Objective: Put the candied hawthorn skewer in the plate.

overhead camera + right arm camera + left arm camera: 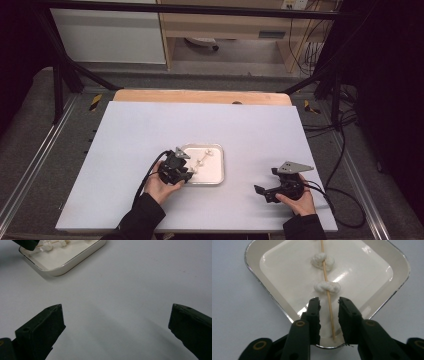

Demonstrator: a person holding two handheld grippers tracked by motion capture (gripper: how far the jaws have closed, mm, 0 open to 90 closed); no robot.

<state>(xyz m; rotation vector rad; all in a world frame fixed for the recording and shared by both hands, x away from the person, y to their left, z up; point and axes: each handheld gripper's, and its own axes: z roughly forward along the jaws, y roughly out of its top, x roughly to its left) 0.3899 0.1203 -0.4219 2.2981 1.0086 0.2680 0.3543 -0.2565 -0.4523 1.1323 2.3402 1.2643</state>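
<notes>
Two grippers are at work over a white table, each held in one of the person's hands. The left gripper hangs over the near edge of a shallow white tray with a shiny metal rim. That tray sits a little toward the near edge of the table, close to its middle from side to side. A thin wooden skewer lies in the tray, and it runs between the left gripper's jaws. The jaws stand slightly apart, with a small gap on each side of the stick, so the pads do not press on it. Two white lumps, soft and doughy in look, are threaded on the skewer farther along, just beyond the jaw tips. The skewer's near end rests on the tray floor close to the tray's near wall.

In the high view the left gripper is at the tray's left near corner, and the skewer lies slantwise across the tray.

The right gripper is well apart from the tray, near the right near corner of the table, seen in the high view by the person's right hand. Its jaws are spread wide with bare table between them. From its own view the tray shows farther off.
</notes>
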